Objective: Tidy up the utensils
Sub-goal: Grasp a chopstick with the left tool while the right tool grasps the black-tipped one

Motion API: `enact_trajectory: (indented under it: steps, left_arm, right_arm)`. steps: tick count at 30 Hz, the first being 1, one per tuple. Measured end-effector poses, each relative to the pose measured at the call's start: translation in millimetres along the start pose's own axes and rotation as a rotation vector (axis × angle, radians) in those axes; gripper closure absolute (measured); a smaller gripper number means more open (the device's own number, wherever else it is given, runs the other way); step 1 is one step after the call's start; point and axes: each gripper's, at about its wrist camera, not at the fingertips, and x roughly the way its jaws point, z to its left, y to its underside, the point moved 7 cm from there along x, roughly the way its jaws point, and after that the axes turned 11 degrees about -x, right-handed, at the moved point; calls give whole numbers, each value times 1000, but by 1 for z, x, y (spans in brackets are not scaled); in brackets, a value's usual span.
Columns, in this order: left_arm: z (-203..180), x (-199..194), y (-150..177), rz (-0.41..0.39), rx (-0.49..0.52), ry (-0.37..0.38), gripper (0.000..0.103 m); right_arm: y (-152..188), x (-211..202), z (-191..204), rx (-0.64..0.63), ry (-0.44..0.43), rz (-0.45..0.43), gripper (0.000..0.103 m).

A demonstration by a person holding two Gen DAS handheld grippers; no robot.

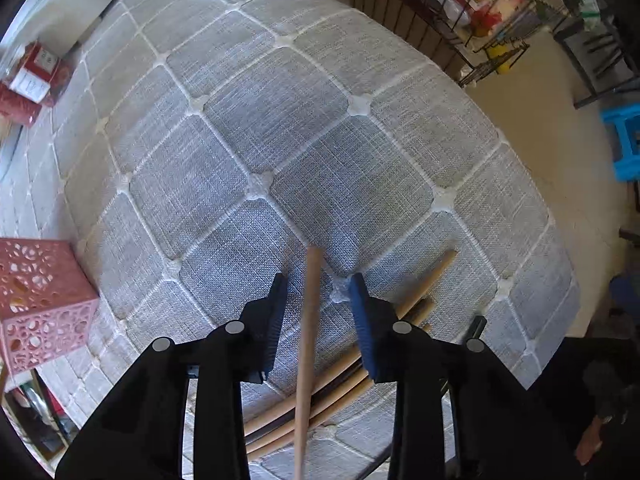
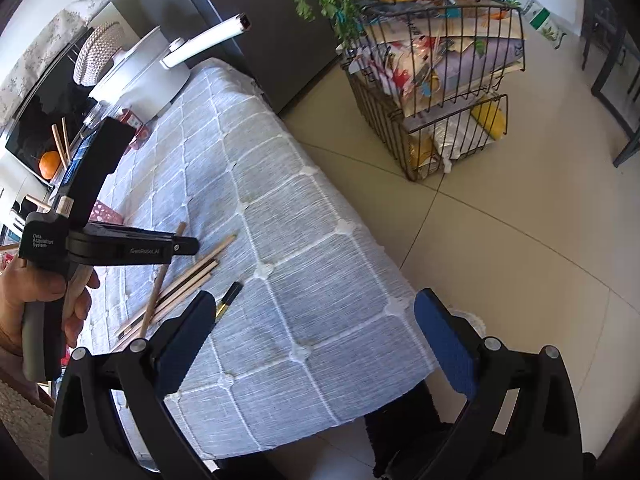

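My left gripper [image 1: 318,280] points straight down over the grey quilted tablecloth [image 1: 280,120]. A light wooden chopstick [image 1: 307,340] runs between its jaws, and the pads stand apart from it on both sides. Several more wooden chopsticks [image 1: 404,304] lie in a loose bundle just right of it, with a black gold-tipped one [image 1: 478,324] beyond. In the right wrist view a hand holds the left gripper [image 2: 176,246] above the same bundle [image 2: 192,276]. My right gripper [image 2: 314,304] is open and holds nothing, above the table's near corner. A pink perforated holder [image 1: 40,300] stands at the left.
A black wire rack [image 2: 440,92] full of packets stands on the tiled floor beyond the table edge. A white pot with a long handle [image 2: 148,76] sits at the table's far end. Red packets [image 1: 32,80] lie at the far left. A blue stool [image 1: 624,140] is on the floor.
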Motion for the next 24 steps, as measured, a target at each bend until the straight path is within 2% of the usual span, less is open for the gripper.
enact_trajectory:
  steps: [2, 6, 9, 12, 16, 18, 22, 24]
  left_arm:
    - [4, 0, 1, -3, -1, 32, 68]
    - [8, -3, 1, -26, -17, 58, 70]
    - [12, -7, 7, -46, -33, 91, 88]
    - [23, -24, 25, -107, -44, 66, 94]
    - [39, -62, 41, -228, -65, 83, 96]
    - [45, -93, 58, -326, -66, 74, 96]
    - [57, -144, 93, -500, -67, 11, 96]
    - [52, -153, 98, -556, -71, -24, 96]
  right_arm:
    - [0, 1, 2, -3, -2, 6, 6]
    - [0, 3, 4, 14, -19, 11, 6]
    - [-1, 2, 6, 29, -30, 2, 6]
    - [-1, 7, 17, 22, -48, 23, 6]
    - [0, 19, 32, 24, -55, 80, 7]
    - [0, 26, 41, 24, -48, 106, 11]
    - [0, 42, 60, 30, -32, 180, 27]
    - [5, 52, 70, 30, -21, 228, 34]
